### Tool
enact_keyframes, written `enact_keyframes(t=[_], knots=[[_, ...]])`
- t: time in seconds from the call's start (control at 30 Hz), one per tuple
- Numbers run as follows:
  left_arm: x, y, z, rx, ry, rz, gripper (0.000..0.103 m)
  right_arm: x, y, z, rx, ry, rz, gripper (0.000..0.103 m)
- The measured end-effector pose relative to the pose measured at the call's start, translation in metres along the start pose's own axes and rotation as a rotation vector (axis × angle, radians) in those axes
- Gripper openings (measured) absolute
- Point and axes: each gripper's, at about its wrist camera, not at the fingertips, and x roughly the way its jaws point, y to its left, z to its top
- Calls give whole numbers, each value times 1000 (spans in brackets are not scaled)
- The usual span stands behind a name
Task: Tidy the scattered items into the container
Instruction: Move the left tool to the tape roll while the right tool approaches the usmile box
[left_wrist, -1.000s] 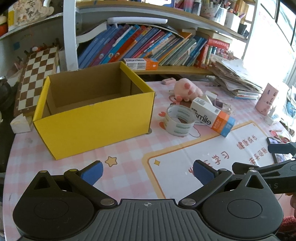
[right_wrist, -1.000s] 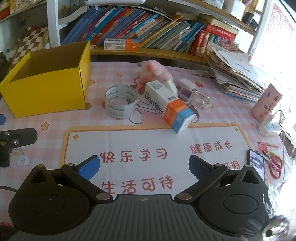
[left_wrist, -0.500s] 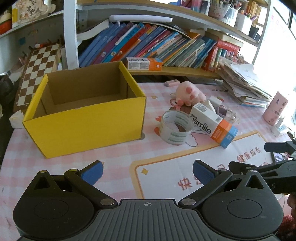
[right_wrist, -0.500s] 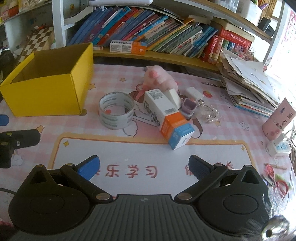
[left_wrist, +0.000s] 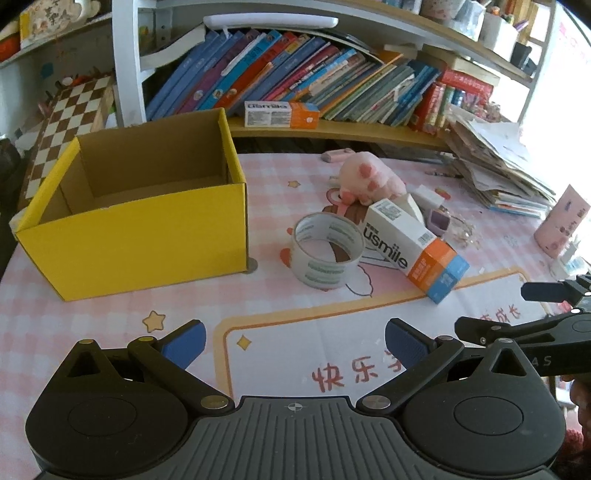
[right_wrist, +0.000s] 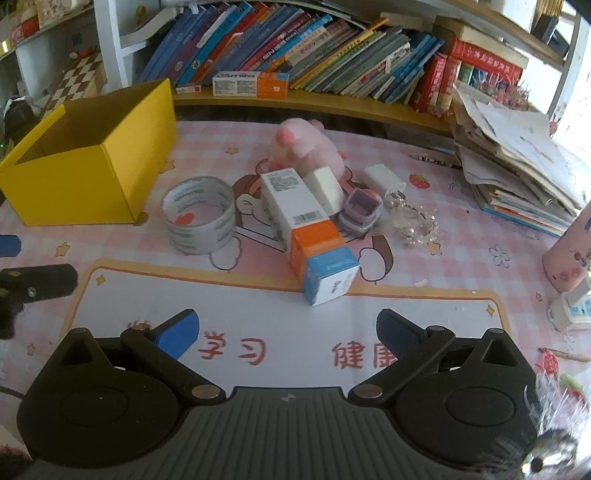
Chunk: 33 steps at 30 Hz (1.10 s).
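Both the left claw (left_wrist: 293, 341) and the right claw (right_wrist: 286, 332) hover with fingers spread wide, holding nothing.

Both tools are black with round parts, a ribbed grey middle, silver screws and blue fingers (left_wrist: 183, 341).

books (left_wrist: 295, 85) on shelf | chessboard (left_wrist: 70, 114) far left | paper stack (right_wrist: 517, 162) right

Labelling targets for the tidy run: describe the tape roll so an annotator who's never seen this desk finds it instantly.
Start at the open yellow cardboard box on the pink checked table mat. Just right of the box's near corner, the tape roll rests on the mat. It is the only ring there, clear with a hollow middle, beside the long white-and-orange usmile carton.
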Motion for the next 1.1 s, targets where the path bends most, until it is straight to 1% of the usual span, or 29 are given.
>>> enact_keyframes(t=[0.1, 0.23, 0.33, 0.43, 0.6, 0.73, 0.83, 0.97, 1.07, 1.1], knots=[[4, -9, 2, 4, -3, 35, 103, 9, -9, 2, -8, 5, 5, 103], [9, -22, 3, 33, -3, 36, 103, 13, -15, 1, -21, -2, 50, 103], [14, -28, 5, 40, -12, 36, 103, 14, -22, 3, -27, -50, 60, 103], [21, -28, 9, 25, -24, 44, 103, 17, -28, 6, -30, -89, 68, 103], [27, -30, 14, 15, -71, 35, 103, 21, -32, 8, -56, -150, 96, 103], [28, -33, 16, 22, -103, 26, 103, 26, -35, 8, -49, -162, 111, 103], [30, -35, 17, 28, -111, 8, 103, 29, -38, 9, -36, -154, 126, 103], [34, -33, 18, -12, -96, -86, 103, 34, -40, 9, -30, -135, 144, 103], [37, -36, 20, -6, -85, -105, 103, 37, -40, 10, -42, -106, 156, 103], [38, -37, 21, 0, -84, -99, 103, 37, -40, 10, -45, -107, 153, 102]])
